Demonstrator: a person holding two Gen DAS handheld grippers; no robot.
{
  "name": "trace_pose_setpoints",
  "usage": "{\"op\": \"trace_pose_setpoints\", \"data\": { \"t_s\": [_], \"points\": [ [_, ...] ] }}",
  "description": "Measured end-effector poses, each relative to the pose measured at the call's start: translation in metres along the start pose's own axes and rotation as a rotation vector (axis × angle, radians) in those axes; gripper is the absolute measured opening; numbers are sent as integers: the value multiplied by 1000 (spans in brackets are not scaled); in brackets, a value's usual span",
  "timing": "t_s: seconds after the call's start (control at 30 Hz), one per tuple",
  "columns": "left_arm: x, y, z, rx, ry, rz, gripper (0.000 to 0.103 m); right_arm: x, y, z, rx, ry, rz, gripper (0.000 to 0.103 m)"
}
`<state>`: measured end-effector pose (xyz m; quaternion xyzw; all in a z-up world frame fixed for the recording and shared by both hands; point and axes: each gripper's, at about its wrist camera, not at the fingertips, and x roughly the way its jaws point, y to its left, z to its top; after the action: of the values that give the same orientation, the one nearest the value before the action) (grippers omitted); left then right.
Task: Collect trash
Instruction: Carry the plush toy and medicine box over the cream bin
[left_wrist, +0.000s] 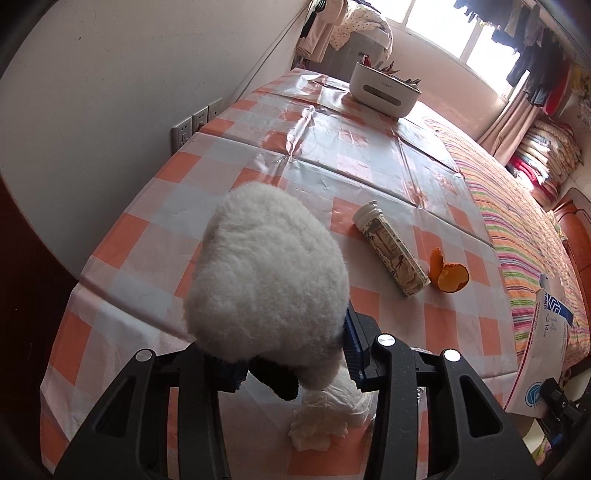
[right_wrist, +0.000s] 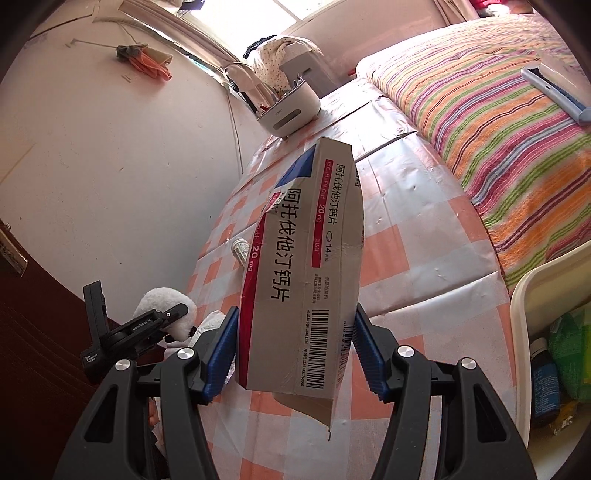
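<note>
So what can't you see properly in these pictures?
- Left wrist view: the plush toy hides the left gripper fingertips and part of the tissue.
- Right wrist view: the box covers most of the tube; the frame edge cuts off the bin.

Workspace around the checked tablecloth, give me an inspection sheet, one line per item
Surface: table under an orange-and-white checked tablecloth, creased.
Job's things: medicine box held off the table; tube lying on its side; orange peel beside it; crumpled tissue at the near edge.
Clutter: white plush toy; white organiser box at the far end.
Grippers: left gripper shut on the plush toy; right gripper shut on the medicine box.
Cables: nothing seen.
Surroundings: striped bedspread beside the table; white bin already holding packaging; wall sockets.
</note>
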<state>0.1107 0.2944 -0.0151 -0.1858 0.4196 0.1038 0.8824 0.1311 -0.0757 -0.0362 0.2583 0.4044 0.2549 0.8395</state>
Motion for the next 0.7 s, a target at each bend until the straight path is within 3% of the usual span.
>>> {"op": "trace_pose_setpoints", "data": {
  "t_s": [0.33,0.7],
  "points": [
    [-48,-74,-47,163,-96,-148,40,-41,-18,-3,-14,-78,-44,57],
    [-36,-141,-78,290,-25,-259,40,-63,-30,-5,-32,-123,-101,58]
  ]
}}
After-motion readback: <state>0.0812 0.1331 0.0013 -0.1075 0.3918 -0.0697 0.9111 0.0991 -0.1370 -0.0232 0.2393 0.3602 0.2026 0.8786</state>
